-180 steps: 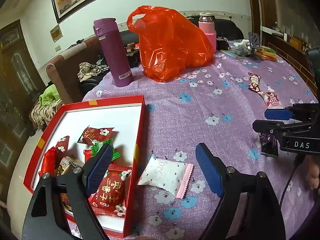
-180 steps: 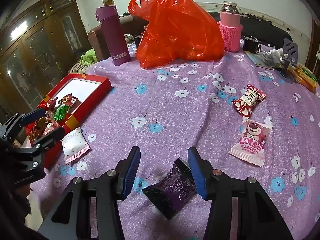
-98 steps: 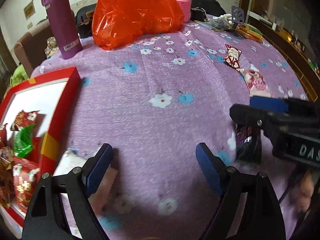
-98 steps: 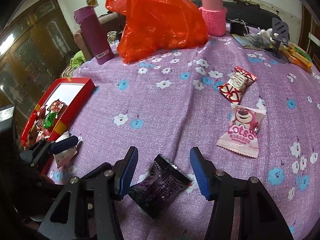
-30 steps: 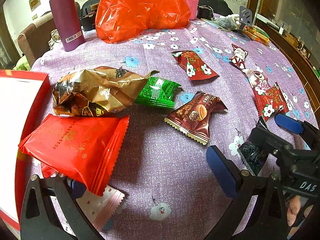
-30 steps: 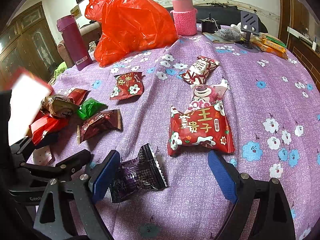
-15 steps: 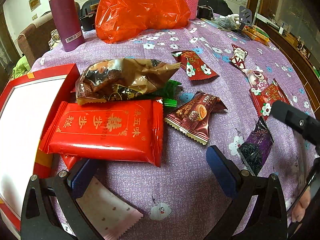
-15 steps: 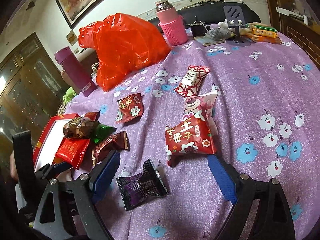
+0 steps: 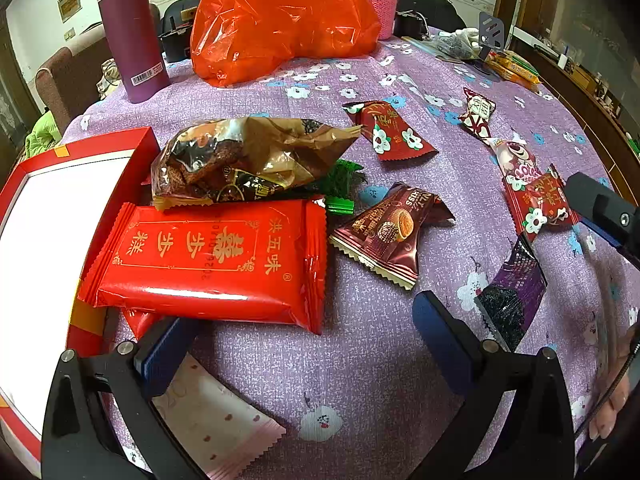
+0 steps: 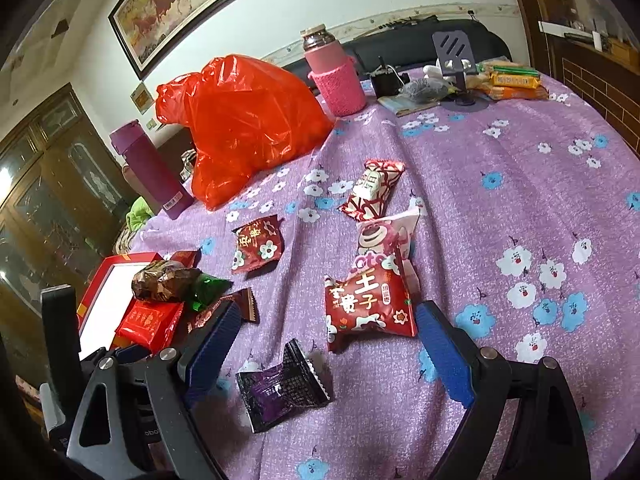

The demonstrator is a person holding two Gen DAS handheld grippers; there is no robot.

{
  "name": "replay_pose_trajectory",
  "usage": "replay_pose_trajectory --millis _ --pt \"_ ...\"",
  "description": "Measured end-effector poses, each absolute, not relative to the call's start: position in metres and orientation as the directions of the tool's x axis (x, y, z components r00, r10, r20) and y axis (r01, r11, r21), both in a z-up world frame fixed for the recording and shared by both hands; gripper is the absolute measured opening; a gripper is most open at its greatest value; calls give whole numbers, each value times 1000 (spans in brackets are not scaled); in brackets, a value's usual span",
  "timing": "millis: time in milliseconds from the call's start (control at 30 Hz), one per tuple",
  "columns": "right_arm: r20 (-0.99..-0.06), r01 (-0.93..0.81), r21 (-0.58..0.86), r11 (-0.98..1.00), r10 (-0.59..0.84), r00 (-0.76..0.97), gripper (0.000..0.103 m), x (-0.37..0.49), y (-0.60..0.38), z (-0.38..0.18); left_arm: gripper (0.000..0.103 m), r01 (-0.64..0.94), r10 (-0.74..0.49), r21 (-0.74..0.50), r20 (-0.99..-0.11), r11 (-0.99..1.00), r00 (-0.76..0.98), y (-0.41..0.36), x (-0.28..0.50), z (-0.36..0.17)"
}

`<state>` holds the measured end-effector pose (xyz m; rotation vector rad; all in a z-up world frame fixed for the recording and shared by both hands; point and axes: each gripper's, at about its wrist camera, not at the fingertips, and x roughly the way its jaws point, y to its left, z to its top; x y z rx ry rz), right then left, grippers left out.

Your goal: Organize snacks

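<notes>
Red box point(image 9: 132, 140) at frame left, empty inside; big red pack point(image 9: 208, 256) leans on its rim w/ brown bag point(image 9: 248, 156) above. Packs look light, crinkly, slippery; prob best pinched at crimped ends. Left tongs point(image 9: 298, 344) wide open, holding nothing. Right-wrist view adds purple pack point(image 10: 284, 388) lying between right tongs point(image 10: 328, 344), also wide open, empty; left view shows it only at right edge.

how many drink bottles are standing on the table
2. The purple bottle stands at the far left, beside the orange plastic bag; the pink-sleeved bottle stands behind the bag's right side. Others may be hidden behind the bag.
</notes>
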<state>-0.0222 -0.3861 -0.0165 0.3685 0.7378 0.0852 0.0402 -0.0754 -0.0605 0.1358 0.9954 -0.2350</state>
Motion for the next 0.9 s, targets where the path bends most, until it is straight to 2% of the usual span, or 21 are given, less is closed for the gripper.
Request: replay_pose_trajectory --millis 400,600,667,733,800,900 --pt "-595 41 333 942 177 784 91 -32 -386 -5 103 260 -120 25 -841 965 528 -70 32 -53" --pt "-566 141 304 942 60 822 91 -50 -410 12 103 281 -79 154 -737 947 671 -66 10 -14" --pt "-604 154 280 948 49 796 90 -48 -418 10 103 335 -111 171 -728 926 677 -72 7 -7" --pt "-660 156 229 961 36 750 85 -40 -418 4 103 383 -142 168 -738 908 660 -80 7 -6" --pt "-716 143 217 966 58 696 69 -26 -417 -4 103 435 -162 179 -753 882 638 -93 7 -10" --pt "-779 113 254 961 134 613 69 -2 -412 -16 103 476 -155 205 -775 855 613 -107 4 -17"
